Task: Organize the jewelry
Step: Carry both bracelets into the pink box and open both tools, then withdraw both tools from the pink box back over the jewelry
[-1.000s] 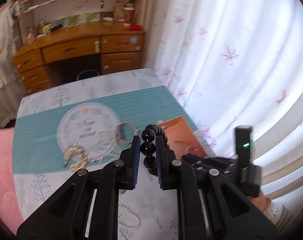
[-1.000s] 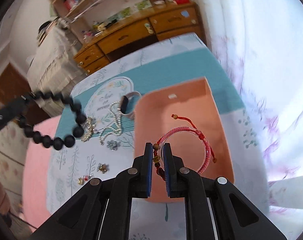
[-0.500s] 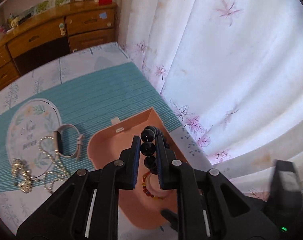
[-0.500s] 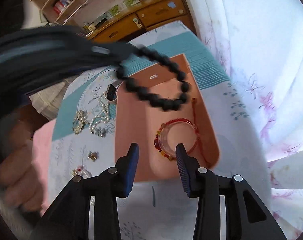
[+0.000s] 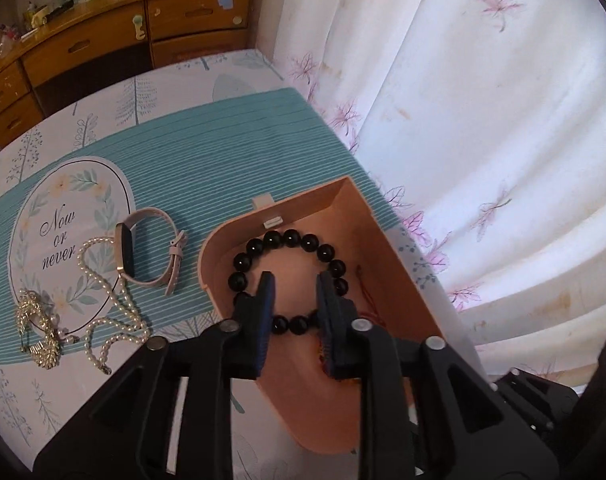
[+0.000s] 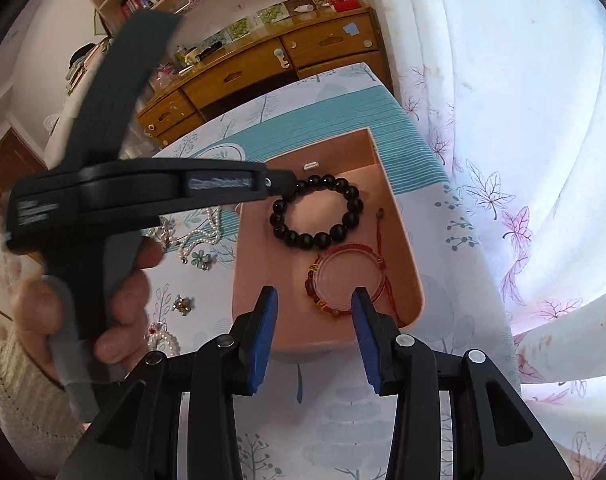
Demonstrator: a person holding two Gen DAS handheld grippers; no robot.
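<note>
Two bracelets lie in the shallow peach-pink plastic box (image 6: 407, 264) at centre frame: a black round-bead bracelet (image 6: 317, 212) toward its far end and a red braided cord bracelet (image 6: 349, 280) nearer the camera, close beside each other. Above the box, the left gripper (image 5: 291, 280) hangs with jaws apart and empty, over the black beads. Lower centre, the right gripper (image 6: 313, 298) is also spread wide, holding nothing. At left, on the teal striped mat (image 5: 207, 148), rest a pale-pink strap watch (image 5: 147, 250) and a white pearl necklace (image 5: 107, 300).

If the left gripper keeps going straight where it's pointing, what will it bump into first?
Probably the black bead bracelet lying in the pink box. The left gripper, jaws open, points down at it. Depth is unclear, so it might touch the box floor inside the ring instead.
</note>
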